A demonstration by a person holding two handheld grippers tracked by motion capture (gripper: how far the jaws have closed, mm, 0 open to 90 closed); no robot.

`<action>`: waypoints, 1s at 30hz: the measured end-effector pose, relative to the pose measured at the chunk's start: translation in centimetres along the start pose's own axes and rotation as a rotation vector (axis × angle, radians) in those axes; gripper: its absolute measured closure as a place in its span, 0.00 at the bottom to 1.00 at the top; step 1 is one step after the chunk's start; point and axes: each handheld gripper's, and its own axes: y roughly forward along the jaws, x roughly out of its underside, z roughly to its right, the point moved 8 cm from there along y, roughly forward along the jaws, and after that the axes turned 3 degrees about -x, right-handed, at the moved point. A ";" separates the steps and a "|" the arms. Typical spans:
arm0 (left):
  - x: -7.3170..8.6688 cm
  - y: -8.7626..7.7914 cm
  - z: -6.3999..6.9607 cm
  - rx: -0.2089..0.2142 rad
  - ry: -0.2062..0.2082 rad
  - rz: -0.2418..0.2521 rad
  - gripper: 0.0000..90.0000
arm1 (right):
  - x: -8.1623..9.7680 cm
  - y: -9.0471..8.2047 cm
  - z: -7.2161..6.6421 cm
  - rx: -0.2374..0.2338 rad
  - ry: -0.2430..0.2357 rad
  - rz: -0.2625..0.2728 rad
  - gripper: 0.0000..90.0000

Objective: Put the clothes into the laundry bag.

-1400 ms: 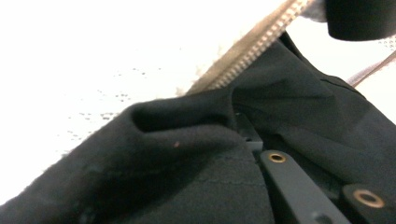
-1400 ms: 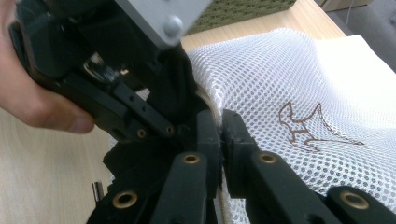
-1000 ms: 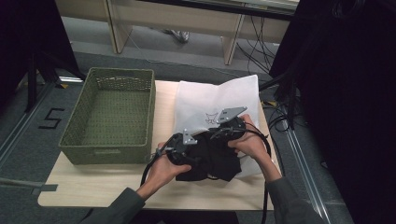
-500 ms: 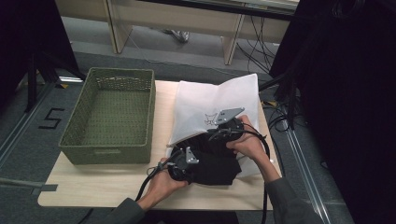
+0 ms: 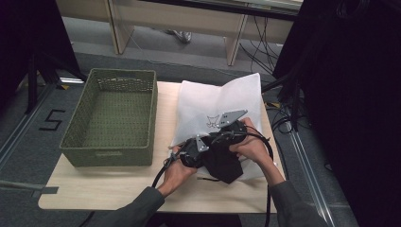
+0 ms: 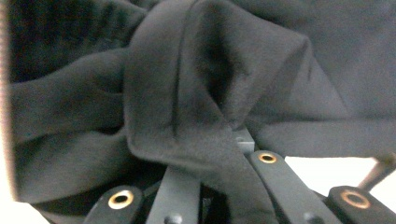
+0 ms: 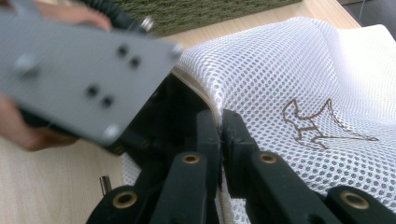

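A white mesh bag (image 5: 213,101) with a small brown logo lies on the table's right half. A black garment (image 5: 228,163) bunches at the bag's near edge. My left gripper (image 5: 209,152) reaches into that garment. Its jaws have just been closing, and in the left gripper view they pinch a fold of the black cloth (image 6: 187,84) at the tips (image 6: 233,136). My right gripper (image 5: 223,136) is shut on the bag's rim, with the mesh (image 7: 289,74) caught between its pads (image 7: 219,123). The left gripper's grey plate (image 7: 88,70) hangs close by.
An empty green woven basket (image 5: 106,156) stands on the left half of the wooden table (image 5: 108,189). Cables trail from both grippers toward the table's near edge. Dark floor and desk legs lie beyond the far edge.
My left hand has dipped and shifted toward the bag's mouth, and its jaws have closed on the black cloth. The garment looks more bunched. The right hand has stayed put.
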 end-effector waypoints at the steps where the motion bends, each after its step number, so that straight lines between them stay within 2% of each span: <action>1: -0.6 0.0 -0.9 -0.033 0.011 0.022 0.95 | -0.1 0.0 0.1 -0.010 -0.020 0.009 0.98; 3: -0.8 0.0 -1.3 -0.036 0.015 0.018 0.95 | 0.0 0.1 0.0 -0.012 -0.018 0.009 0.98; 4: -1.0 0.1 -1.6 -0.042 -0.016 0.028 0.95 | 0.0 0.0 0.0 -0.011 -0.002 0.006 0.98; 5: -1.4 0.3 -2.6 -0.071 -0.047 0.039 0.95 | 0.1 0.1 0.1 -0.004 -0.008 0.003 0.97; 9: -1.5 1.0 -3.3 -0.101 -0.057 0.049 0.93 | 0.2 0.3 0.0 -0.003 -0.007 -0.008 0.97; 10: -1.3 1.0 -3.0 -0.093 -0.074 0.045 0.91 | 0.3 0.4 0.0 -0.011 -0.021 -0.009 0.97; 11: -1.3 1.0 -3.0 -0.093 -0.074 0.045 0.89 | 0.4 0.5 0.0 -0.007 -0.023 -0.010 0.97; 12: -1.2 0.9 -3.1 -0.091 -0.049 0.044 0.89 | 0.4 0.5 0.0 -0.007 -0.023 -0.010 0.97; 13: -0.9 0.3 -2.9 -0.076 -0.056 0.033 0.86 | 0.7 0.4 -0.1 -0.014 0.005 -0.011 0.97; 14: -0.8 0.0 -2.9 -0.070 -0.039 0.031 0.83 | 0.8 0.4 0.1 -0.010 -0.001 -0.009 0.97; 15: -0.8 0.0 -2.9 -0.070 -0.039 0.031 0.79 | 0.8 0.4 0.1 -0.010 -0.001 -0.009 0.97; 16: -0.6 -0.3 -2.4 -0.046 -0.057 0.030 0.74 | 0.9 0.4 0.2 -0.006 -0.014 -0.001 0.97; 18: -0.4 -1.0 -1.8 -0.016 -0.073 0.040 0.70 | 0.9 0.4 0.2 -0.010 -0.008 -0.005 0.97; 19: -0.3 -1.4 -1.6 -0.008 -0.069 0.040 0.64 | 1.0 0.5 0.1 -0.003 0.002 -0.006 0.97; 20: 0.2 -2.4 -1.1 -0.007 -0.060 0.032 0.52 | 1.1 0.5 0.1 -0.003 -0.009 0.002 0.97; 23: 0.8 -3.2 -0.6 0.007 -0.067 0.025 0.41 | 1.2 0.5 0.0 0.004 0.009 -0.002 0.97; 24: 1.4 -3.7 -0.4 0.002 -0.069 0.022 0.41 | 1.2 0.6 0.0 0.010 -0.011 -0.001 0.97; 26: 2.9 -4.2 0.4 0.020 -0.055 -0.004 0.35 | 1.4 0.7 -0.4 0.008 -0.005 -0.009 0.97; 27: 2.9 -4.2 0.4 0.020 -0.055 -0.004 0.34 | 1.4 0.7 -0.4 0.008 -0.005 -0.009 0.97; 28: 3.5 -4.3 0.7 0.034 -0.043 -0.028 0.34 | 1.5 0.8 -0.4 0.007 -0.010 -0.013 0.97; 29: 3.7 -4.2 0.8 0.028 -0.052 -0.027 0.33 | 1.6 0.9 -0.7 -0.002 -0.006 -0.014 0.97; 30: 3.8 -4.1 0.8 0.022 -0.039 -0.028 0.33 | 1.6 0.9 -0.9 -0.009 -0.012 -0.017 0.97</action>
